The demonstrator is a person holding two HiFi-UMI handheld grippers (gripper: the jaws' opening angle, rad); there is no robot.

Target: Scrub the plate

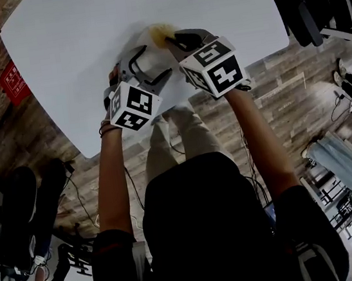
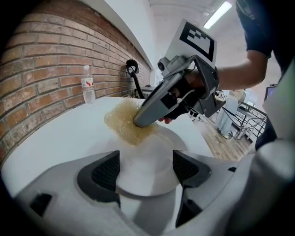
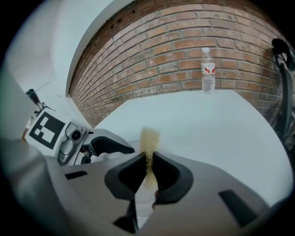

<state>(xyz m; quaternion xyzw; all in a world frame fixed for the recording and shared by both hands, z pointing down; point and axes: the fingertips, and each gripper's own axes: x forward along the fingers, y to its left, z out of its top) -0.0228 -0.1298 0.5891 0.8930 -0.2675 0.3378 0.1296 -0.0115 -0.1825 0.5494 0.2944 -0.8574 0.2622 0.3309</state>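
Spanning the space beside a brick wall (image 3: 184, 50), a white surface (image 1: 72, 47) stands on a wood floor (image 1: 284, 76), with a bottle (image 3: 208, 70) at its wall edge. The plate (image 2: 152, 161) lies near the person's edge, and the left claw's (image 2: 146, 168) jaws are apart over its near rim. The right claw (image 3: 148, 160) is clamped on a sponge (image 2: 122, 122) at the plate's far rim.

Both arms reach forward, with the left gripper (image 2: 146, 168) jaws apart, seemingly unclamped, and the right gripper (image 3: 149, 164) pinching a sponge (image 3: 150, 136).
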